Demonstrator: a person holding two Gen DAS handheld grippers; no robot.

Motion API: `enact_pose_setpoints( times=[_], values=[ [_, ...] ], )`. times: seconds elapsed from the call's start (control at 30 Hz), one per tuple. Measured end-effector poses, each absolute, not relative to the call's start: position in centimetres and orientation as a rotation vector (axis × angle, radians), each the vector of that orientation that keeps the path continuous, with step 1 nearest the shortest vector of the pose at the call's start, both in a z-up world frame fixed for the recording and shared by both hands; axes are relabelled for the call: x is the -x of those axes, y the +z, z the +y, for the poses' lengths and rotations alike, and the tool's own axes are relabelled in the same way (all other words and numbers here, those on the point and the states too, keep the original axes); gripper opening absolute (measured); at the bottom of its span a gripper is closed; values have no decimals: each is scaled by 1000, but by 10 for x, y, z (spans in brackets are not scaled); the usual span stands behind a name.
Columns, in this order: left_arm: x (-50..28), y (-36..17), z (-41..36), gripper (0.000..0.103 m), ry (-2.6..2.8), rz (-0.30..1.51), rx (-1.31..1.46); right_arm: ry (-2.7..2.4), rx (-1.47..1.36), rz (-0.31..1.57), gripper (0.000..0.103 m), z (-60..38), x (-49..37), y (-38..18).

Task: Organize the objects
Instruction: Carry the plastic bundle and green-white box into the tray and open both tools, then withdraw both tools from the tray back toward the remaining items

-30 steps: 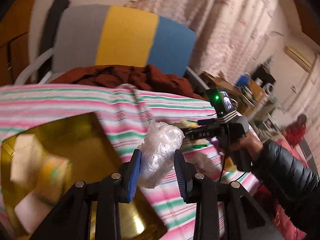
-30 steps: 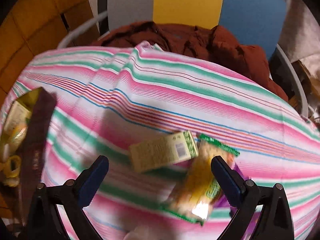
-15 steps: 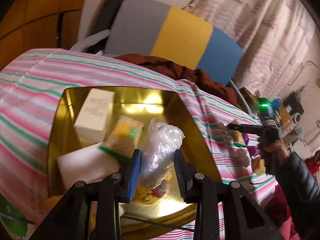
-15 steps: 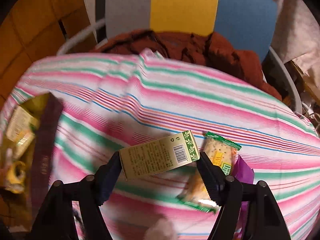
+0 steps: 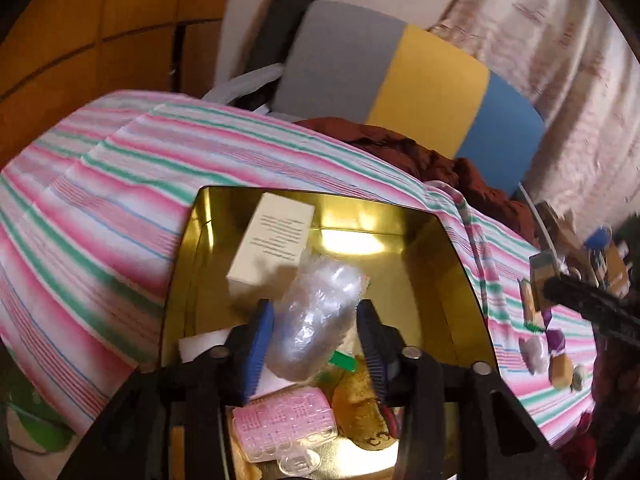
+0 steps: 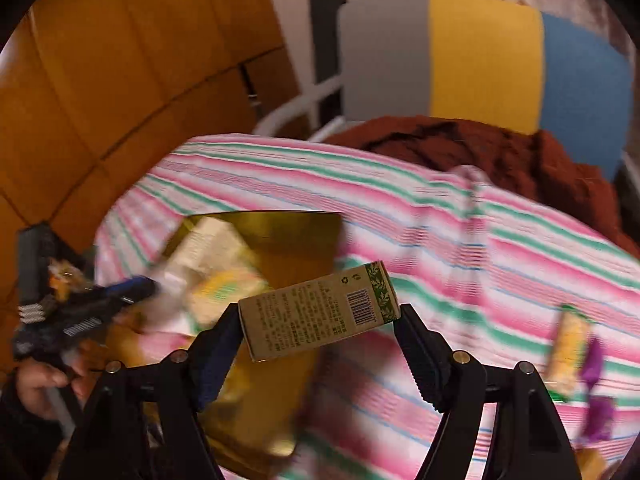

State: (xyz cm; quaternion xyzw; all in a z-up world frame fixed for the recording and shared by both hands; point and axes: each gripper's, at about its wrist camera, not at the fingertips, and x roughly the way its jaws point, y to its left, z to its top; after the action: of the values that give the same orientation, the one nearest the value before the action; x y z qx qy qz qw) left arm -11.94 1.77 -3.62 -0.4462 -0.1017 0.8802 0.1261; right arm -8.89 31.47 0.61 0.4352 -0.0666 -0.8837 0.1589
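While the left gripper (image 5: 316, 330) hangs over the gold tin (image 5: 452, 248), its jaws are pinched on a crinkly clear bag (image 5: 316, 316): feather-light, squishy and slippery, so I'd say grip the bunched middle. Right below sit a pink pack (image 5: 286, 420), a white box (image 5: 276, 244) ahead and other snacks, so free room is mostly to the right. The right gripper (image 6: 320, 334) clamps a stiff carton (image 6: 320, 312) end to end, which looks solid enough. More snacks (image 6: 568, 348) lie on the striped cloth (image 6: 500, 248) off to its right.
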Motion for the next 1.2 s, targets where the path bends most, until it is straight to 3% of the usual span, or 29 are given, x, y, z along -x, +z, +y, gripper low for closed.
enact_pose_setpoints(
  times=[0.07, 0.37, 0.7, 1.2],
  values=[
    [115, -37, 12, 51, 2556, -326, 1303, -2491, -1230, -255, 96, 300, 93, 5],
    [86, -25, -3, 53, 2609, -330, 1233, -2463, -1244, -246, 96, 260, 71, -3],
    [52, -4, 20, 53, 2682, -165, 1094, -2610, -1190, -114, 97, 248, 36, -2],
    [25, -5, 46, 53, 2686, 16, 1062, -2763, -1181, -136, 102, 272, 9, -5]
  ],
)
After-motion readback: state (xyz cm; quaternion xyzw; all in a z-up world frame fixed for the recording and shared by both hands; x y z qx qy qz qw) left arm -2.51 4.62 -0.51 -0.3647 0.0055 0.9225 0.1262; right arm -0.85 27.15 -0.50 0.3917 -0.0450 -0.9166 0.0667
